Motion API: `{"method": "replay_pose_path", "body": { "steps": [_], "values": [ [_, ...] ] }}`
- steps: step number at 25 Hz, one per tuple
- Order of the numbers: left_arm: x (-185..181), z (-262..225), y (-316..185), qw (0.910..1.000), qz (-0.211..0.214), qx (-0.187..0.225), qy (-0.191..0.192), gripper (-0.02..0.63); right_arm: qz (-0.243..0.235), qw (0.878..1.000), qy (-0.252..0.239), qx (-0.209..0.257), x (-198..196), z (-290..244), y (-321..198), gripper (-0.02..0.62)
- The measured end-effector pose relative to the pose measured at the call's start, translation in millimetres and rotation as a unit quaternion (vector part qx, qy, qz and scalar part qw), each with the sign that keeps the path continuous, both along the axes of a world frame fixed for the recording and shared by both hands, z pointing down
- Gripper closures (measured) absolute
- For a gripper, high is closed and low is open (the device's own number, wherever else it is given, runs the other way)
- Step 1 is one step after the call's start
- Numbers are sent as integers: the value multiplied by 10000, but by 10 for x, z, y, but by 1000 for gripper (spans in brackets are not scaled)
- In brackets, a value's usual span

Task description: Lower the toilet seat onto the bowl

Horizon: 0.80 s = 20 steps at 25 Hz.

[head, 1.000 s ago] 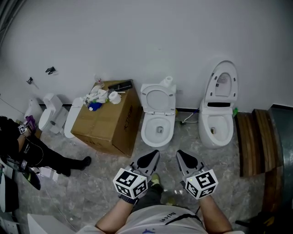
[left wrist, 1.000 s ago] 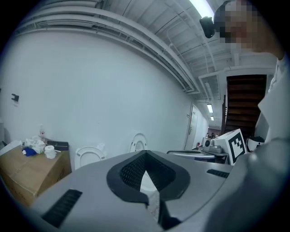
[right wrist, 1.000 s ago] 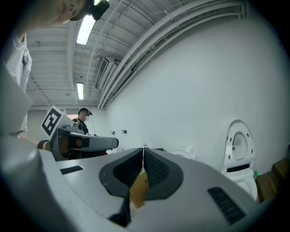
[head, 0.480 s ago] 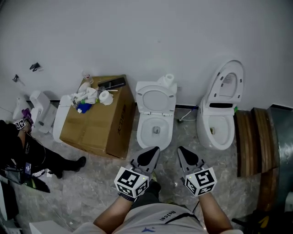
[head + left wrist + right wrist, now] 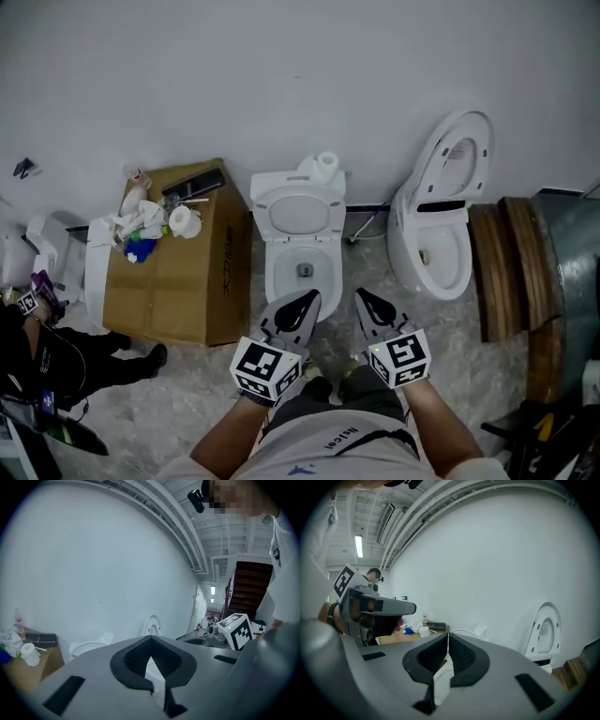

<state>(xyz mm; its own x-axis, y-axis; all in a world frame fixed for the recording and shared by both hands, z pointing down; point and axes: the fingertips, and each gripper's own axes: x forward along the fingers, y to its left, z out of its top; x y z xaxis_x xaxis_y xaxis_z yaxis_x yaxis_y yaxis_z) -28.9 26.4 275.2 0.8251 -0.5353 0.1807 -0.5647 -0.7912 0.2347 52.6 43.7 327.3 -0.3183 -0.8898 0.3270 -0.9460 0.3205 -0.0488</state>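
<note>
Head view
- toilet seat (image 5: 265,211): raised, leaning back against the tank (image 5: 279,179); not on the bowl (image 5: 277,273).
- toilet position: on the floor (image 5: 202,398) at the wall's foot, straight ahead of both grippers.
- paper roll (image 5: 324,166): upright on the tank's right end.
- cardboard box (image 5: 178,281): on the floor just left of the toilet; small clutter on the far part of its top.
- second toilet (image 5: 405,234): to the right, lid (image 5: 466,150) up.
- left gripper (image 5: 298,309): in the air in front of the bowl, touching nothing.
- right gripper (image 5: 370,309): beside it, also clear of the toilet.

Left gripper view
- jaws: pressed together at the tips, nothing between them.
- beyond the jaws: the white toilet with the roll, the box's corner at the left, the right gripper's marker cube (image 5: 239,631) at the right.

Right gripper view
- jaws: pressed together, nothing pinched.
- beyond the jaws: the roll, the second toilet's upright lid at the right, the left gripper at the left edge.
</note>
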Motion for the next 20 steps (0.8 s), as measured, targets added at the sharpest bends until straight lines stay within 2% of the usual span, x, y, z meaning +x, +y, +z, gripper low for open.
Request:
{"method": "replay_pose_path", "body": {
  "steps": [5,10,16,20],
  "values": [
    [133,222,-485,9999,-29,-127,-59,597,-70,9997,13,-244,303,382,-617,577],
    [399,452,-1077,9994,-260,-187,-118,597,-111,9989,128,-447,729,886,-1368,577],
    [892,810,-1817,9967,-369,-406,-598,597,-490,9956,376,-709,1112,1624,-2394,577],
    [1144,1083,-2193,9937,-456,-633,-800,597,-817,9909,651,-845,1234,2173,-2913,574]
  ]
}}
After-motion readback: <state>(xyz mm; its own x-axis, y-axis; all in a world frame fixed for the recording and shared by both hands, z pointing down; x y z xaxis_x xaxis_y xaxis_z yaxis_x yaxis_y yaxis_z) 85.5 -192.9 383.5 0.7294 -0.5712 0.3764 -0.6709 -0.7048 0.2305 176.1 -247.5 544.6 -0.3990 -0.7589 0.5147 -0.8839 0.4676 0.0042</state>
